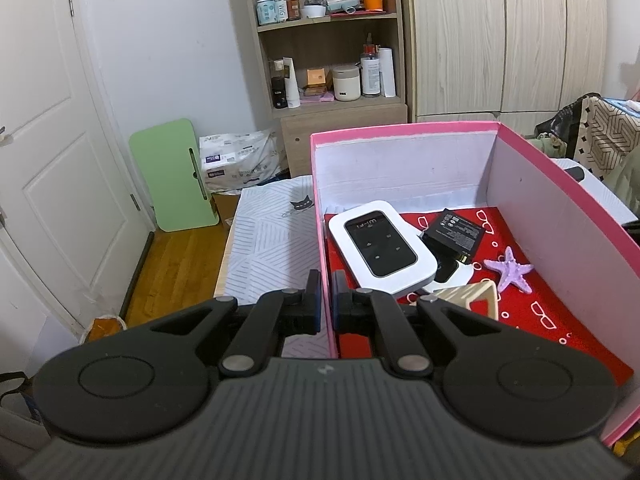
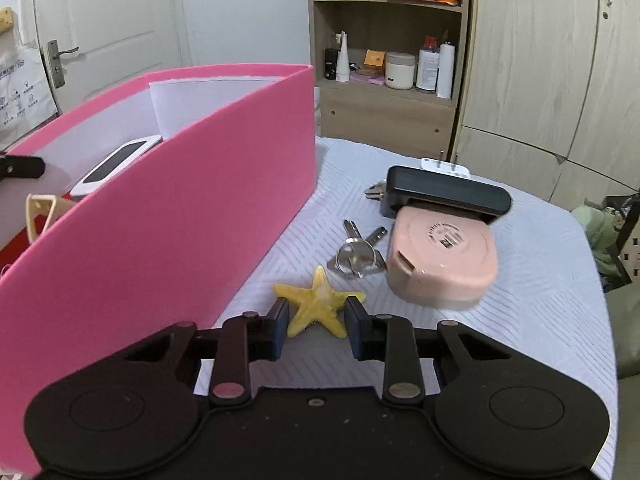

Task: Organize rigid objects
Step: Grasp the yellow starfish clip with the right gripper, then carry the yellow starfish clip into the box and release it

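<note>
A pink box (image 1: 560,216) with a red lining stands on the bed. It holds a white Wi-Fi device (image 1: 380,248), a black battery (image 1: 456,234), a purple starfish (image 1: 510,270) and a beige frame piece (image 1: 476,300). My left gripper (image 1: 327,300) is shut on the box's near left wall, one finger on each side of it. In the right wrist view a yellow starfish (image 2: 320,294) lies on the sheet beside the box's outer wall (image 2: 180,208). My right gripper (image 2: 317,306) straddles it, with both pads against its arms.
Beyond the yellow starfish lie a bunch of keys (image 2: 358,252), a pink rounded case (image 2: 442,264), a black oblong device (image 2: 444,192) and a white plug (image 2: 444,166). A shelf unit (image 2: 384,60) and a wardrobe (image 2: 540,80) stand behind the bed.
</note>
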Motion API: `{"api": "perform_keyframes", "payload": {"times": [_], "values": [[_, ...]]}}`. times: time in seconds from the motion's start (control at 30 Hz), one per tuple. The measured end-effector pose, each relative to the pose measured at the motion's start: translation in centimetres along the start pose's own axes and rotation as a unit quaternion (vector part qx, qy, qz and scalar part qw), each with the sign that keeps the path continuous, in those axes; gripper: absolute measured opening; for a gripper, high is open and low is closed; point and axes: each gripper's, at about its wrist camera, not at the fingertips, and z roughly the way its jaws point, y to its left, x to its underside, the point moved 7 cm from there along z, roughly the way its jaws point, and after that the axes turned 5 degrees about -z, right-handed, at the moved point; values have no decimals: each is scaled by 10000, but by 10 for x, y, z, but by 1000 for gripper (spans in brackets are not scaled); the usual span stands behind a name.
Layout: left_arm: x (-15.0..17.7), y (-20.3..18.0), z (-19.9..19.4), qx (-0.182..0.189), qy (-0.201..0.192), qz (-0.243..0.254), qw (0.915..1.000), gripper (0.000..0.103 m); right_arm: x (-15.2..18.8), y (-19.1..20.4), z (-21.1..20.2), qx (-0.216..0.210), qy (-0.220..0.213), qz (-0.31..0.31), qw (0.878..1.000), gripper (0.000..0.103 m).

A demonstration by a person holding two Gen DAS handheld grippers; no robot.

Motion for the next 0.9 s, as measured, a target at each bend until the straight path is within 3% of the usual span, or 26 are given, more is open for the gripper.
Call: {"api": "perform_keyframes", "payload": {"times": [0.2, 0.37, 0.6, 0.73, 0.9], "values": [[0, 1, 0, -32, -8, 10, 10000, 5, 6, -8, -25, -19, -78, 345, 9994, 34], [0, 1, 0, -21, -8, -7, 10000, 5, -9, -1, -64, -149, -473, 456, 9977, 34], [0, 0, -1, -11, -48, -22, 10000, 5, -50, 53, -117, -979, -973, -191, 9902, 35], [0, 0, -1, -11, -55, -23, 10000, 5, -64, 91, -112, -1471, -782, -647, 9839, 35], [0, 0, -1, 1, -69, -19, 10000, 5, -69, 117, -72, -1344, -244, -1085, 9847, 34]]}}
